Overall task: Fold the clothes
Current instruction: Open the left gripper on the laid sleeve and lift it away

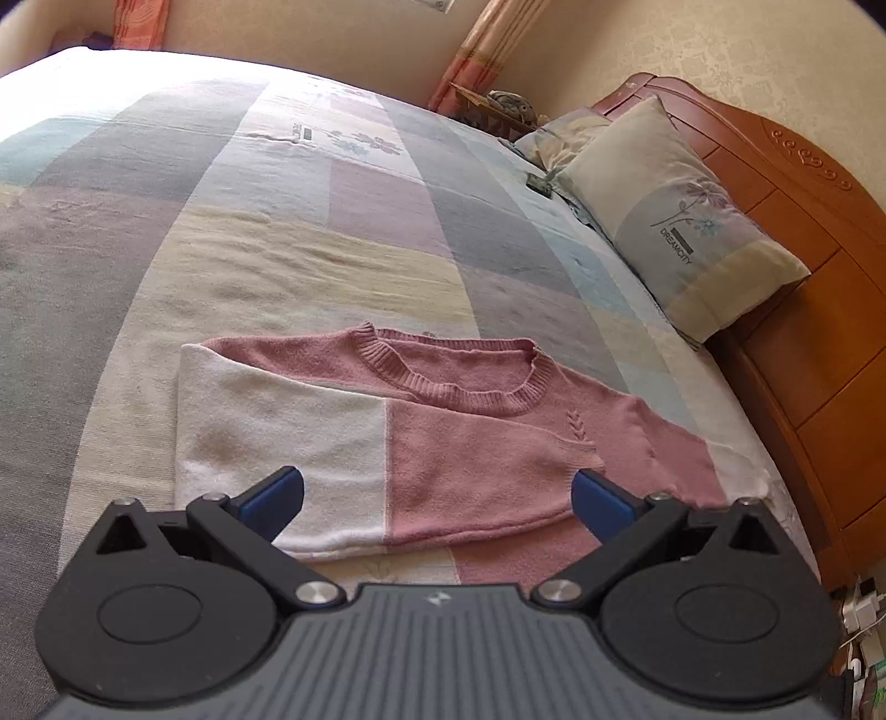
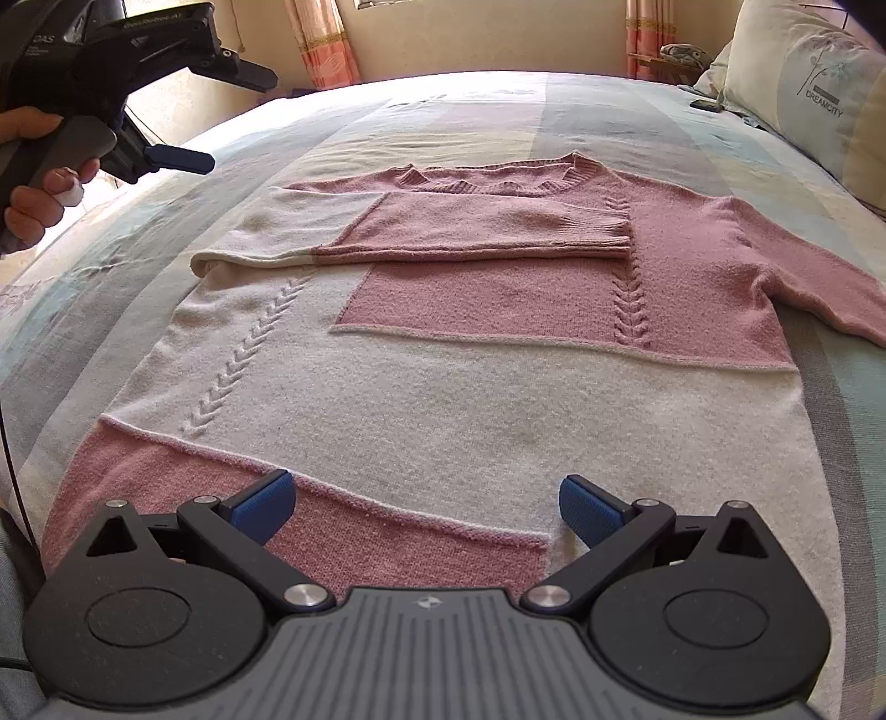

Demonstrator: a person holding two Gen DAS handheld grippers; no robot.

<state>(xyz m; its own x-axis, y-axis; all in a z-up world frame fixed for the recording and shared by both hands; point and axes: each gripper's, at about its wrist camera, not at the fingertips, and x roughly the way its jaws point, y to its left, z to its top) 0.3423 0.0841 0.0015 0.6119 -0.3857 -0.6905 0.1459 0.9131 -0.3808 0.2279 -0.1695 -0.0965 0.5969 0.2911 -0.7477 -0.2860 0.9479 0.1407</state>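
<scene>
- The sweater (image 2: 443, 343), knitted in pink and white blocks, lies flat on the bed (image 2: 637, 116), front up, its hem nearest the right tongs and its ribbed neckline (image 2: 493, 177) at the far end.
- One sleeve (image 2: 476, 232) is folded across the chest, its cuff ending on the pink panel ahead and to the right of the right tongs; the other sleeve (image 2: 819, 288) lies stretched out to the far right.
- Right tongs (image 2: 426, 507): spread wide, nothing between the blue pads (image 2: 266, 507), positioned just over the hem.
- Left tongs (image 1: 437, 501): spread wide, holding nothing, with the folded sleeve and the sweater's shoulder directly ahead of them.
- In the right wrist view the left tongs (image 2: 210, 119) appear raised above the bed at the far left, clear of the sweater, gripped by the person's hand (image 2: 39, 183).
- The bed carries a patchwork cover (image 1: 310, 232) in pastel blocks.
- A pillow (image 1: 686, 221) printed "DREAMCITY" leans on the wooden headboard (image 1: 803, 232), to the far right of the left tongs.
- Curtains (image 2: 326, 44) hang beyond the far edge of the bed.
</scene>
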